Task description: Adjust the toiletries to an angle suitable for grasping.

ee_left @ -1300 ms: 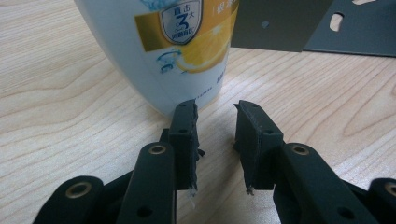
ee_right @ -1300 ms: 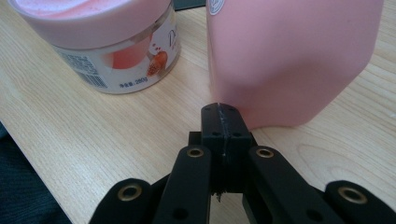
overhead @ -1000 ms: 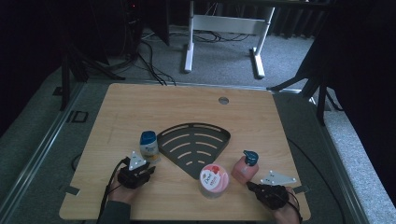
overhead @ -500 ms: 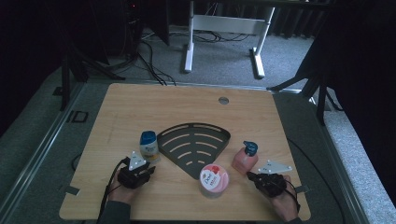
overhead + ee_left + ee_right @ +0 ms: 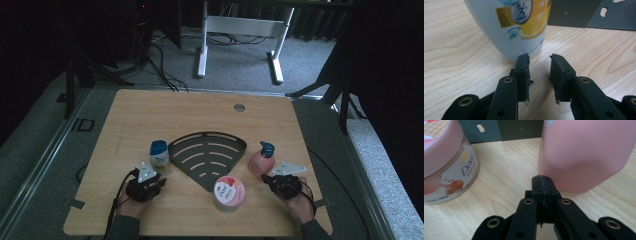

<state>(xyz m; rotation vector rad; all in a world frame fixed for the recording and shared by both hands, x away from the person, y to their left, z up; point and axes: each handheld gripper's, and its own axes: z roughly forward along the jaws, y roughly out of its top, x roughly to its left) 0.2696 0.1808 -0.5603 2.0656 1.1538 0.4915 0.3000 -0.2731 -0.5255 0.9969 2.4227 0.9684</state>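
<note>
Approach step: the left gripper [image 5: 537,62], jaws narrowly spread, faced the white blue-capped bottle [image 5: 159,156] left of the dark fan-shaped rack [image 5: 207,159]; the right gripper [image 5: 544,179], jaws pressed together, met the pink pump bottle [image 5: 584,152]. Next, probably wider opening to grasp.

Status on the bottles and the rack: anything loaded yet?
Nothing loaded: the dark rack lies bare. The white bottle, pink pump bottle and Dove jar stand on the table beside it. Left gripper is open at the white bottle; right gripper is shut, touching the pink one. All grasps remain.
</note>
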